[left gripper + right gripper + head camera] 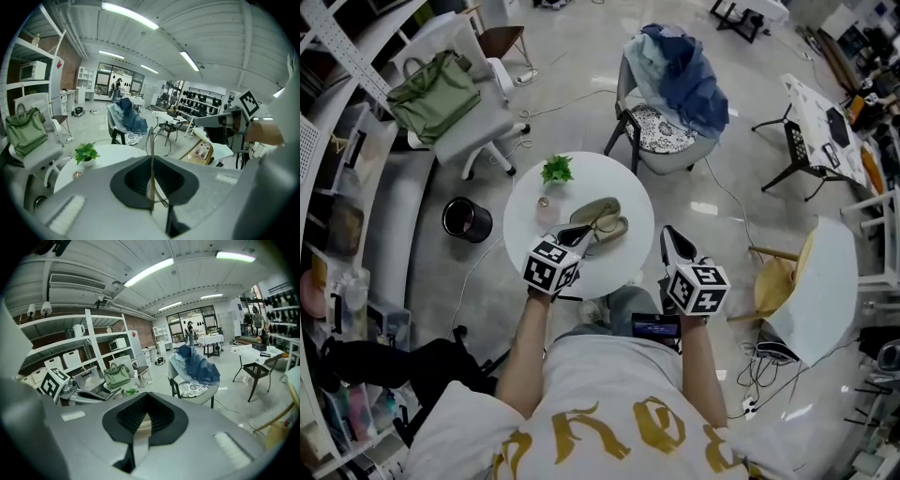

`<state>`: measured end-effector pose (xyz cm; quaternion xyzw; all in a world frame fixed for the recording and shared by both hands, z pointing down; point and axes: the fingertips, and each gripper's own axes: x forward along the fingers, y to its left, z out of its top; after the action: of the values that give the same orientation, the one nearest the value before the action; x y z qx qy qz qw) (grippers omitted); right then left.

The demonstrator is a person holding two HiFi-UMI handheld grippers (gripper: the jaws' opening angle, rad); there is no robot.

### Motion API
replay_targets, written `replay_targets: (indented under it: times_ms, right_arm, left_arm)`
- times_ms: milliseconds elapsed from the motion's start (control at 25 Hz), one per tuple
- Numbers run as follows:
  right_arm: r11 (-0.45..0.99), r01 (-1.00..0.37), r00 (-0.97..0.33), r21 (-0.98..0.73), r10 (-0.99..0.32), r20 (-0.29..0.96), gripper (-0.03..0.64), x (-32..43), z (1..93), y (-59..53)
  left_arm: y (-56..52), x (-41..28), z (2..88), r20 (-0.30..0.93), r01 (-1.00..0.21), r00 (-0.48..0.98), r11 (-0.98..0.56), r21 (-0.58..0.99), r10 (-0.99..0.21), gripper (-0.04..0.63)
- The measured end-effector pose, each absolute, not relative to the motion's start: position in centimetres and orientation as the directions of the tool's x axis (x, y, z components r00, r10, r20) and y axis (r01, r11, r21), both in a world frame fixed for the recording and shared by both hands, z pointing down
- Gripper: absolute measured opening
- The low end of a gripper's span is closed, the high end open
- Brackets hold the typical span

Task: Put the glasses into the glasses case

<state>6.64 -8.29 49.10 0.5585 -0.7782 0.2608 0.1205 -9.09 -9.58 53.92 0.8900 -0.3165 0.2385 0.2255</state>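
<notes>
The glasses [151,140], a thin wire frame, stand edge-on between my left gripper's [151,190] jaws, which are shut on them. In the head view the left gripper [575,235] hovers over the near part of the round white table [525,225], just left of the open olive glasses case [602,217]. The case lies in the middle of the table with its lid swung back. My right gripper [673,246] is off the table's right edge, its jaws shut with nothing between them; from its own camera [136,427] the pads meet in a thin seam.
A small potted plant [556,170] and a little round pink object [544,202] sit at the table's far side. A black bin [466,219] stands left, an office chair with a green bag [436,94] behind it, a clothes-draped chair [675,84] beyond, and a wooden chair [773,281] right.
</notes>
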Motion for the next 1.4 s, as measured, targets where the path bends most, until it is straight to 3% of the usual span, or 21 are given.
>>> replay_targets:
  times_ms: [800,1040,1400]
  right_arm:
    - [0.336,-0.902,-0.431,-0.270,-0.720,0.543,0.023,5.0,53.1,-12.7]
    - [0.343,-0.896,-0.445,-0.282,-0.688,0.574,0.023,5.0,54.8,-14.0]
    - [0.437,-0.885,-0.428,-0.160,-0.629,0.649,0.023,4.4,57.4,-14.9]
  left_arm:
    - [-12.3,-8.4,57.1,0.680,-0.660,0.622,-0.727,0.189,-0.388,0.017]
    - [-12.9,-7.7,59.8,0.738,-0.610,0.586,-0.782,0.129,-0.335,0.017]
    - [-14.2,-6.7,62.9,0.757,-0.590,0.593,-0.788,0.175,-0.276,0.017]
